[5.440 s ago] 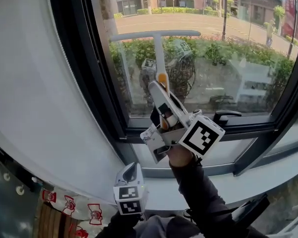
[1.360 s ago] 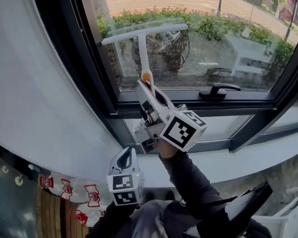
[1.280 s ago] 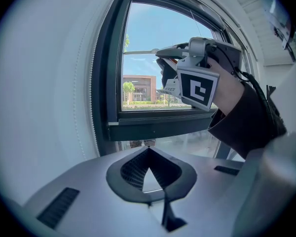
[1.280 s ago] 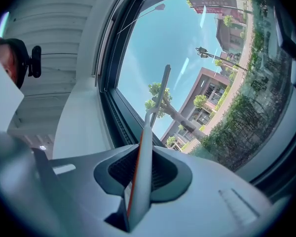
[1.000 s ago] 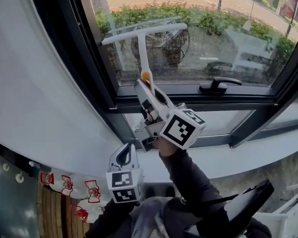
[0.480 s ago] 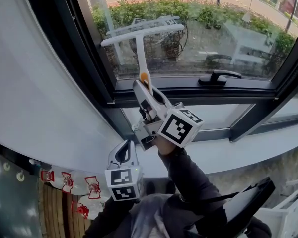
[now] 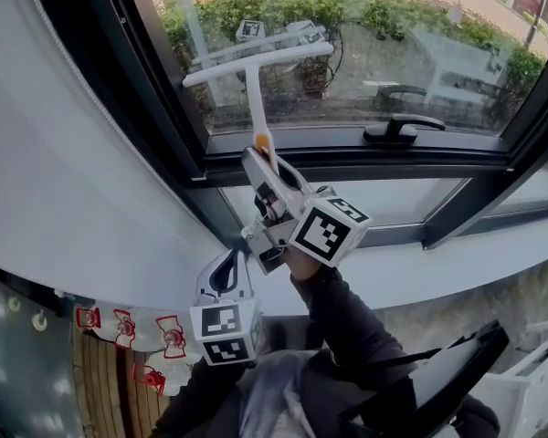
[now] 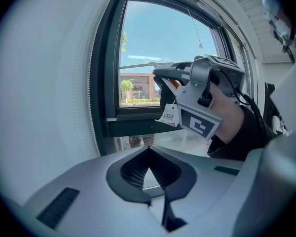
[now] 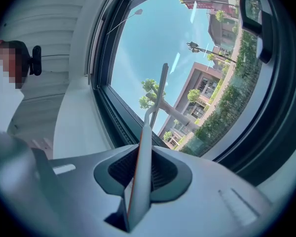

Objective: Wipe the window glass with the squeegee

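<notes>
Squeegee at the lower left of the pane, clamped in the right gripper

The squeegee (image 7: 253, 94) is white and T-shaped. Its crossbar lies at the lower left part of the window glass (image 7: 411, 44), tilted so that the left end sits lower than the right. A reflection shows in the pane just behind the bar, but whether the blade actually presses on the glass cannot be told. The stem runs down from the middle of the bar, over the dark window frame (image 7: 347, 164), to an orange collar. There it enters the right gripper (image 7: 260, 158). The right gripper view shows the jaws closed on the handle, which stands edge-on between the pads and points up at the glass. This gripper sits directly below the bar, angled up and slightly left, with its marker cube (image 7: 329, 231) towards the person and a dark sleeve (image 7: 352, 336) behind it.

The left gripper (image 7: 226, 270) hangs lower and to the left, well apart from the squeegee, in front of the pale wall (image 7: 73, 181) beside the window. Its jaws meet at the tips with nothing between them.

A black window handle (image 7: 400, 128) lies on the frame to the right of the stem, and the light sill (image 7: 466, 267) runs below
</notes>
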A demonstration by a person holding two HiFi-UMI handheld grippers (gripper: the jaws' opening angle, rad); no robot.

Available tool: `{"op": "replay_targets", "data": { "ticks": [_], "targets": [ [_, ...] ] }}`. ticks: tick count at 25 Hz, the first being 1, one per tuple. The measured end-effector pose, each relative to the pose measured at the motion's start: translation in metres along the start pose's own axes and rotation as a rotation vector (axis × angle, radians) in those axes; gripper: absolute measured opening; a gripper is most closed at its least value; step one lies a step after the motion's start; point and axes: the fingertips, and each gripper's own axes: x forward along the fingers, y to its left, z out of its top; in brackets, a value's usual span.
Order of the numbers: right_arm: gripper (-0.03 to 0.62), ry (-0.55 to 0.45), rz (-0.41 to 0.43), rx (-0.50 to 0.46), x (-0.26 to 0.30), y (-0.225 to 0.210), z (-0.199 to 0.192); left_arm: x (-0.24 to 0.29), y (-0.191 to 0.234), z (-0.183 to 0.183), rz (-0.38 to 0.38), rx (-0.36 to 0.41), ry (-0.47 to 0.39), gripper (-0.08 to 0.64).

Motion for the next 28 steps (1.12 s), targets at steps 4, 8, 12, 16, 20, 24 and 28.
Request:
{"op": "replay_targets", "data": {
  "ticks": [4, 8, 12, 16, 20, 24, 28],
  "targets": [
    [0.058, 0.006, -0.006, 0.009, -0.004, -0.008, -0.007, 0.002, 0.000, -0.002, 0.001, 0.001, 0.006, -0.002],
    [0.058, 0.011, -0.010, 0.015, -0.007, -0.013, -0.010, 0.004, 0.000, -0.003, 0.003, 0.001, 0.012, -0.002],
    [0.058, 0.014, -0.016, 0.024, -0.011, -0.016, -0.015, 0.005, -0.001, -0.002, 0.004, 0.004, 0.014, -0.002],
    [0.058, 0.016, -0.019, 0.031, -0.013, -0.020, -0.019, 0.007, 0.000, -0.003, 0.009, 0.007, 0.017, -0.002],
    [0.058, 0.022, -0.020, 0.037, -0.017, -0.026, -0.024, 0.009, 0.001, -0.006, 0.009, 0.010, 0.022, -0.002],
    [0.058, 0.032, -0.023, 0.042, -0.022, -0.031, -0.030, 0.009, 0.001, -0.010, 0.011, 0.007, 0.033, -0.002],
    [0.058, 0.040, -0.030, 0.050, -0.026, -0.036, -0.035, 0.010, 0.000, -0.011, 0.008, 0.010, 0.038, -0.002]
  ]
}}
